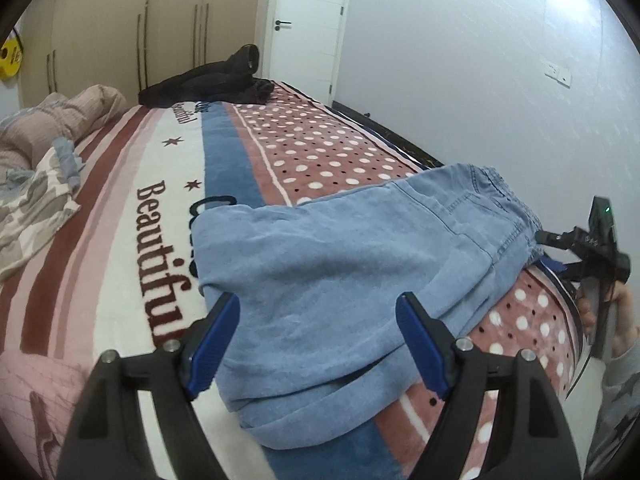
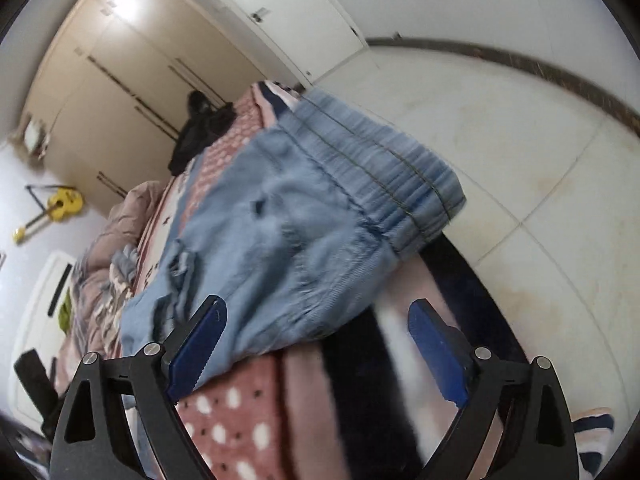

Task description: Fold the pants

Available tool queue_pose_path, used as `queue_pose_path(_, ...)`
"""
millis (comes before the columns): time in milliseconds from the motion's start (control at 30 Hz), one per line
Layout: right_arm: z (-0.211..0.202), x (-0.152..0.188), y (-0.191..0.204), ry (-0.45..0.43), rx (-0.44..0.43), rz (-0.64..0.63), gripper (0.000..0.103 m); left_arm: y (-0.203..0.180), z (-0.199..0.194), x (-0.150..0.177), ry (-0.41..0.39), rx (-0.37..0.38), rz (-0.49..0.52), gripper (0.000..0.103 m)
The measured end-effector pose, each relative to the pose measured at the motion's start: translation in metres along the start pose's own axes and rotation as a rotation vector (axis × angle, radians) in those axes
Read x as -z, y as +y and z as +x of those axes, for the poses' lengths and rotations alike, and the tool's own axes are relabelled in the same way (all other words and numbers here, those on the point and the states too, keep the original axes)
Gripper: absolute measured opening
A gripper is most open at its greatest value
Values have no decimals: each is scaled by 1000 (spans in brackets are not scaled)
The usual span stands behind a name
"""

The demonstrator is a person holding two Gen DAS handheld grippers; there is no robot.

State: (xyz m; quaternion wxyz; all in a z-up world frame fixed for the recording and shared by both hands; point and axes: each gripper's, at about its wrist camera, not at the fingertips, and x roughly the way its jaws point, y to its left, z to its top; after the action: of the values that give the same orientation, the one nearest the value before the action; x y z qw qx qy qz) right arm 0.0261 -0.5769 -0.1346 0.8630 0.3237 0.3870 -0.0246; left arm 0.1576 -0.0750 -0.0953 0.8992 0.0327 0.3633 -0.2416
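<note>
Lying folded on the bed [image 1: 168, 184], light-blue pants [image 1: 344, 264] w/ waistband at bed's edge.
Left claw [image 1: 318, 340] & right claw [image 2: 318, 350] both agape, nothing gripped, pants just ahead.

- Wardrobe [image 1: 132, 28]: beige, full-height doors with long vertical bar handles, along the far wall beyond the bed; a bright light patch reflects on one door in the right wrist view.
- Door [image 1: 308, 28]: white, panelled, dark lever handle, next to the wardrobe.
- Wall [image 1: 460, 60]: plain white, running along the bed's far-right side; a white switch plate [image 1: 558, 73] is mounted on it.
- Floor [image 2: 500, 152]: large pale glossy tiles with a dark border strip near the wall.
- Bed [image 1: 132, 184]: covered by a blanket in pink, brown, white and blue stripes with polka dots and lettering.
- Bedding [image 1: 52, 120]: pinkish quilt bunched at far left.
- Dark garment [image 1: 212, 84]: heaped at the bed's far end.
- Yellow ukulele [image 2: 60, 204]: hung on the left wall.
</note>
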Motion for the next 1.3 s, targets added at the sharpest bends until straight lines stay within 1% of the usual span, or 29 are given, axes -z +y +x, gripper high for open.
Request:
queue_pose_path(133, 24, -15, -7, -49, -16, 61, 92, 5, -1, -1, -3, -4, -15, 77)
queue_pose_path(233, 35, -32, -11, -82, -35, 148, 92, 10, -2, 0, -10, -17, -23, 77)
queue_pose_path(267, 38, -36, -11, -88, -34, 158, 88, 12, -3, 0, -13, -20, -30, 77)
queue_pose_path(300, 40, -40, -10, -91, -25, 158, 78, 16, -4, 0, -17, -20, -42, 77)
queue_pose_path(333, 41, -43, -7, -98, -4, 146, 71, 18, -5, 1, -21, -19, -52, 77)
queue_pose_path(400, 37, -49, 8, -134, 32, 83, 42, 24, -8, 1, -31, -20, -72, 77)
queue_pose_path(467, 27, -57, 27, -181, 37, 27, 29, 29, -13, 1, -43, -22, -85, 77)
queue_pose_path(500, 24, -59, 34, -194, 24, 8, 27, 30, -15, 1, -49, -23, -89, 77)
queue_pose_path(533, 17, -63, 51, -223, 2, -26, 27, 33, -17, 1, -57, -24, -94, 77)
queue_pose_path(633, 5, -63, 98, -281, -17, -141, 26, 40, -27, 1, -81, -29, -110, 77)
queue_pose_path(700, -2, -51, 142, -313, -55, -258, 25, 46, -34, 3, -94, -37, -118, 77)
queue_pose_path(767, -6, -29, 187, -322, -112, -396, 24, 52, -41, 5, -102, -45, -124, 77)
queue_pose_path(833, 6, -1, 237, -269, -171, -554, 22, 58, -48, 8, -109, -52, -131, 77)
queue_pose_path(900, 22, 25, 268, -193, -218, -653, 22, 64, -52, 10, -117, -63, -140, 77)
queue_pose_path(967, 51, 63, 300, -69, -244, -783, 22, 70, -56, 12, -120, -71, -151, 77)
queue_pose_path(1000, 68, 84, 312, -2, -248, -853, 22, 73, -58, 15, -119, -75, -156, 77)
queue_pose_path(1033, 78, 97, 318, 37, -252, -891, 22, 75, -59, 16, -117, -78, -158, 77)
queue_pose_path(1067, 95, 117, 323, 109, -257, -949, 22, 77, -59, 17, -114, -81, -159, 77)
queue_pose_path(1100, 109, 130, 324, 163, -245, -982, 23, 79, -59, 19, -109, -85, -160, 77)
queue_pose_path(1133, 123, 144, 320, 205, -211, -1012, 25, 80, -59, 20, -106, -89, -161, 77)
queue_pose_path(1167, 134, 155, 318, 211, -178, -1039, 25, 82, -59, 20, -104, -93, -162, 77)
queue_pose_path(1233, 136, 165, 315, 168, -158, -1082, 26, 84, -58, 19, -106, -98, -168, 77)
queue_pose_path(1267, 134, 165, 316, 165, -156, -1087, 33, 85, -59, 19, -108, -97, -173, 77)
queue_pose_path(1300, 130, 164, 316, 176, -168, -1080, 50, 86, -59, 17, -111, -92, -181, 77)
